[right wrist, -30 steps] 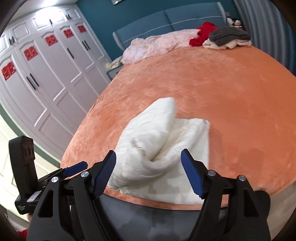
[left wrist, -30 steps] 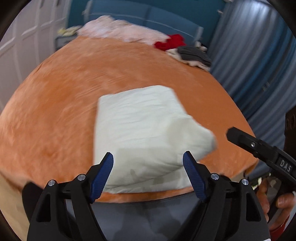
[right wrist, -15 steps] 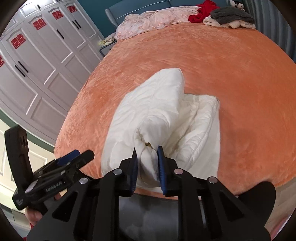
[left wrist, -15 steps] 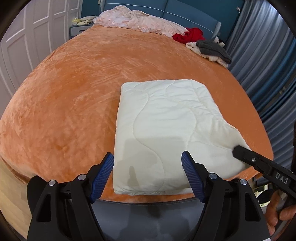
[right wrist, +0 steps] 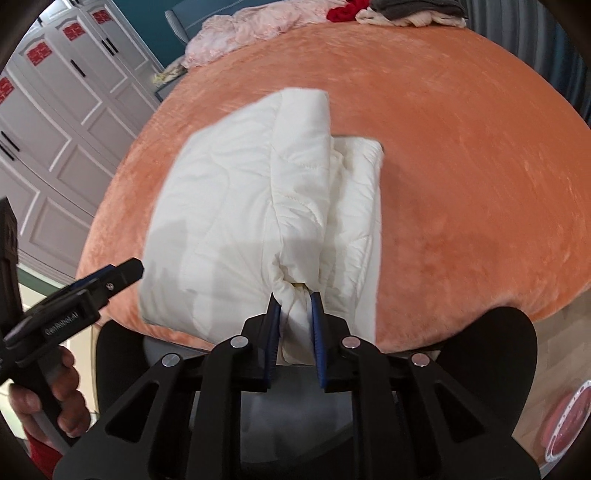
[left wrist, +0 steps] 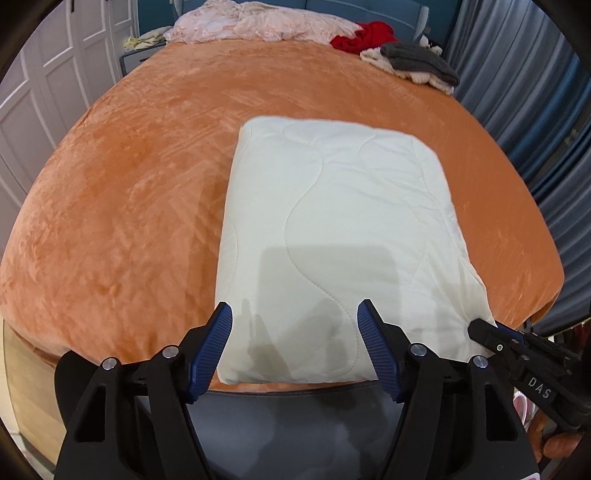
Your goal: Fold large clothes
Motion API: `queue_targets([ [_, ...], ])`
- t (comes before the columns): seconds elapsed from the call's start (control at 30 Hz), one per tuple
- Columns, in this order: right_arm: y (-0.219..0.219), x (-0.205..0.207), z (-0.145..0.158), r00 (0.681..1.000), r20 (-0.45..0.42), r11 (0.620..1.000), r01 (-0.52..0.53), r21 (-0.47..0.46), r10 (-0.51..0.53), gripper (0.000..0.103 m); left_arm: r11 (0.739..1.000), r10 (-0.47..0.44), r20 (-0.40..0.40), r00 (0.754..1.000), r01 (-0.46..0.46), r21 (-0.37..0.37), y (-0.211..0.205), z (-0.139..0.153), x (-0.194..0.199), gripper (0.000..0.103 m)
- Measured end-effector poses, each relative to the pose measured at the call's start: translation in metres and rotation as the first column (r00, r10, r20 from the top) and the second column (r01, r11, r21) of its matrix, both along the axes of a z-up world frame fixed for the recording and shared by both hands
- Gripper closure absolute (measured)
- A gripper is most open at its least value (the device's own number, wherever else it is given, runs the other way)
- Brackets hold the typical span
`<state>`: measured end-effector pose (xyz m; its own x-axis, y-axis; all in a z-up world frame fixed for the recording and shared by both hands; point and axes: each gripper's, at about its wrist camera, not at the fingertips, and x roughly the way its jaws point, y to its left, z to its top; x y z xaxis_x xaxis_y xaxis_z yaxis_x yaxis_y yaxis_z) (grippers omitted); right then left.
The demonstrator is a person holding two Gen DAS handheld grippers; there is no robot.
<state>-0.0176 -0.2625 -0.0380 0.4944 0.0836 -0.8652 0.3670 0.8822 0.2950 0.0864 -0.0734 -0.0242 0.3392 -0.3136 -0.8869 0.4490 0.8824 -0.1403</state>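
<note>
A cream quilted comforter (left wrist: 332, 221), folded into a thick rectangle, lies at the near edge of the orange bed (left wrist: 129, 184). My left gripper (left wrist: 294, 332) hovers over the comforter's near left part. Its jaws are closing, the fabric below and between them, and the pads do not press on it. My right gripper (right wrist: 294, 299) has a bunched near corner of the comforter (right wrist: 240, 206) pinched between its blue pads, and its jaws are still closing. In the left wrist view the right gripper (left wrist: 480, 330) meets the comforter's near right corner. The left gripper (right wrist: 125, 269) shows in the right wrist view at the left edge.
Pink bedding (left wrist: 258, 20), a red garment (left wrist: 365, 35) and a grey and cream pile (left wrist: 417, 61) lie at the bed's far end. Blue curtains (left wrist: 535, 110) hang to the right, a white wardrobe (right wrist: 55, 110) stands to the left. A hand (right wrist: 55, 398) holds the left gripper's handle.
The right gripper went from open to shut on the comforter's near corner. Both grippers sank toward the bed's near edge. The left jaws narrowed slightly.
</note>
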Motion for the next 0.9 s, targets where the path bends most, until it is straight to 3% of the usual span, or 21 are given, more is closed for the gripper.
queue_targets([
  [0.3, -0.006, 0.001, -0.046, 0.995, -0.095, 0.999, 0.02, 0.03, -0.017, 0.088, 0.998, -0.002, -0.062, 0.998, 0.005, 0.056, -0.007, -0.033, 0.001, 0.036],
  [0.67, -0.006, 0.014, -0.077, 0.99, -0.138, 0.997, 0.026, 0.066, -0.016, 0.088, 0.988, -0.021, 0.008, 1.0, 0.02, 0.152, -0.022, -0.06, -0.007, 0.036],
  [0.9, -0.008, 0.023, -0.085, 0.989, -0.144, 0.997, 0.028, 0.074, -0.017, 0.089, 0.986, -0.022, 0.051, 0.998, 0.014, 0.166, -0.028, -0.072, -0.004, 0.035],
])
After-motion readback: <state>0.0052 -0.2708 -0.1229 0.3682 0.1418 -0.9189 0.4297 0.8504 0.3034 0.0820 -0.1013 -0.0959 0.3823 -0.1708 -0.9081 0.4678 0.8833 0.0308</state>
